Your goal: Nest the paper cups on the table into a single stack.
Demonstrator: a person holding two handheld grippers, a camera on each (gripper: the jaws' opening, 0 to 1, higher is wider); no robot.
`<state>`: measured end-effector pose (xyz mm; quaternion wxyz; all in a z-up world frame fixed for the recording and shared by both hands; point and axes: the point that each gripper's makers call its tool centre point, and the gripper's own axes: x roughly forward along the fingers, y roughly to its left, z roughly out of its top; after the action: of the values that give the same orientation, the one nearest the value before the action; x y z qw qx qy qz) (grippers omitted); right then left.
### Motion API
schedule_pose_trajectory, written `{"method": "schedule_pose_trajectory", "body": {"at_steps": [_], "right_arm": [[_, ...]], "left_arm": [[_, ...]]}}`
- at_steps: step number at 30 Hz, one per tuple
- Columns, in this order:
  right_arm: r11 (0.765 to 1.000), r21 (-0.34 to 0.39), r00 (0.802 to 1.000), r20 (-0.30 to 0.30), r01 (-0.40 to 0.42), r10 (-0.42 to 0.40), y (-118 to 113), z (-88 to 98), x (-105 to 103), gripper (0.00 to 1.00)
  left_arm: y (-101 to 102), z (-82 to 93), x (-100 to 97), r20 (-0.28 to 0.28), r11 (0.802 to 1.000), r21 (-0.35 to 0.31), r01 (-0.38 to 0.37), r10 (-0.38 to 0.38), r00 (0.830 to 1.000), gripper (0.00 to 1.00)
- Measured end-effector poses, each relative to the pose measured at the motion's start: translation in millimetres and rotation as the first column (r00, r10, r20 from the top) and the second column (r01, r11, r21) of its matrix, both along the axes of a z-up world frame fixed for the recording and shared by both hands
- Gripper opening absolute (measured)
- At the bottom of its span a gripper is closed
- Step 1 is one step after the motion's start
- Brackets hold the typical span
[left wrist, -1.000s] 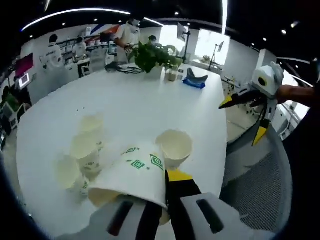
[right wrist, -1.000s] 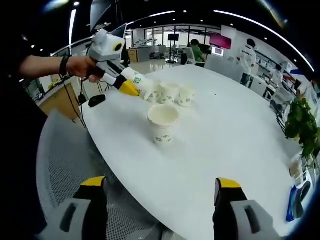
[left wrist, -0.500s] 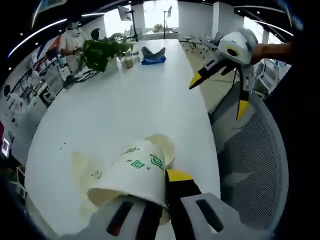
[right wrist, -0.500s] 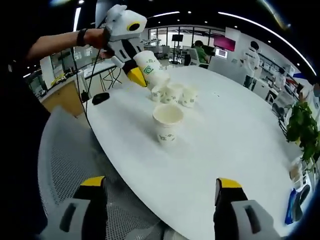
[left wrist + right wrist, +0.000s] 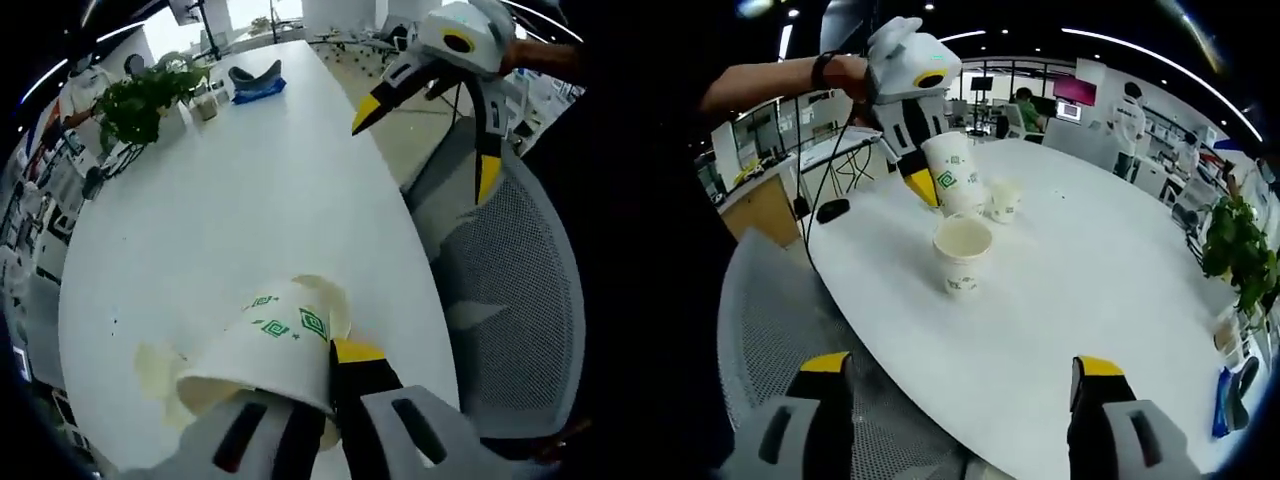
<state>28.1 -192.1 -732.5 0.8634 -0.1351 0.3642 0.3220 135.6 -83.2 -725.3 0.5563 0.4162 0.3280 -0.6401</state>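
Note:
My left gripper (image 5: 312, 388) is shut on a white paper cup with green marks (image 5: 262, 350), its mouth turned toward the camera. In the right gripper view the same gripper (image 5: 932, 178) holds that cup (image 5: 951, 176) bottom-down in the air, just behind and above a lone upright cup (image 5: 962, 256). That lone cup's rim (image 5: 332, 297) peeks out behind the held one. More cups (image 5: 1004, 199) stand further back, and one (image 5: 158, 370) shows at the left. My right gripper (image 5: 960, 368) is open and holds nothing, off the table's edge (image 5: 425, 140).
The cups stand on a white oval table (image 5: 1090, 300). A grey mesh chair (image 5: 510, 300) sits beside its near edge. A potted plant (image 5: 135, 100) and a blue object (image 5: 252, 80) stand at the far end. People are in the office behind.
My left gripper has raised the held cup from a low tilt near the cluster up over the lone cup and turned it more upright. The right gripper stays open.

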Motion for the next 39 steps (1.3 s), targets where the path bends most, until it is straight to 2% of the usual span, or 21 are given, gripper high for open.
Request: {"method": "schedule_pose_trajectory", "body": {"at_steps": [2, 4, 8, 10, 16, 22, 25, 33, 39], "right_arm": [[1.000, 0.005, 1.000, 0.001, 0.001, -0.001, 1.7, 0.5, 0.3, 0.91], [1.000, 0.006, 1.000, 0.004, 0.002, -0.002, 3.2, 0.9, 1.4, 0.91], [1.000, 0.020, 1.000, 0.016, 0.010, -0.010, 6.3, 7.4, 5.1, 0.91], [0.999, 0.029, 1.000, 0.023, 0.014, -0.015, 6.5, 8.1, 6.2, 0.91], [0.998, 0.055, 0.999, 0.038, 0.037, -0.039, 4.7, 11.7, 7.4, 0.91], [0.994, 0.089, 0.997, 0.046, 0.064, -0.068, 0.6, 14.8, 4.1, 0.93], [0.992, 0.103, 0.995, 0.052, 0.079, -0.084, -0.9, 17.0, 4.4, 0.93], [0.988, 0.123, 0.993, 0.050, 0.098, -0.104, -3.7, 18.8, 1.0, 0.93], [0.987, 0.128, 0.993, 0.051, 0.101, -0.109, -5.9, 18.8, 0.9, 0.92]], "left_arm": [[-0.5, -6.2, 3.6, -0.010, 1.000, 0.015, 0.014, -0.014, 1.000, 0.00], [0.1, -8.0, -3.3, -0.021, 0.998, 0.044, 0.040, -0.039, 0.999, 0.00], [5.6, -19.4, -4.8, -0.009, 0.986, 0.129, 0.106, -0.106, 0.994, 0.00], [1.6, -19.1, -5.9, 0.004, 0.982, 0.141, 0.127, -0.129, 0.992, 0.00], [-3.4, -22.8, -9.9, -0.012, 0.972, 0.165, 0.167, -0.167, 0.986, 0.00], [-6.6, -25.6, -5.2, 0.005, 0.958, 0.203, 0.205, -0.210, 0.978, 0.00], [-2.3, -32.6, -2.6, -0.001, 0.940, 0.244, 0.240, -0.247, 0.969, 0.00], [-6.0, -41.9, -12.4, -0.044, 0.926, 0.266, 0.269, -0.267, 0.963, 0.00], [-3.5, -47.5, -15.3, -0.053, 0.910, 0.297, 0.289, -0.286, 0.957, 0.00]]}}
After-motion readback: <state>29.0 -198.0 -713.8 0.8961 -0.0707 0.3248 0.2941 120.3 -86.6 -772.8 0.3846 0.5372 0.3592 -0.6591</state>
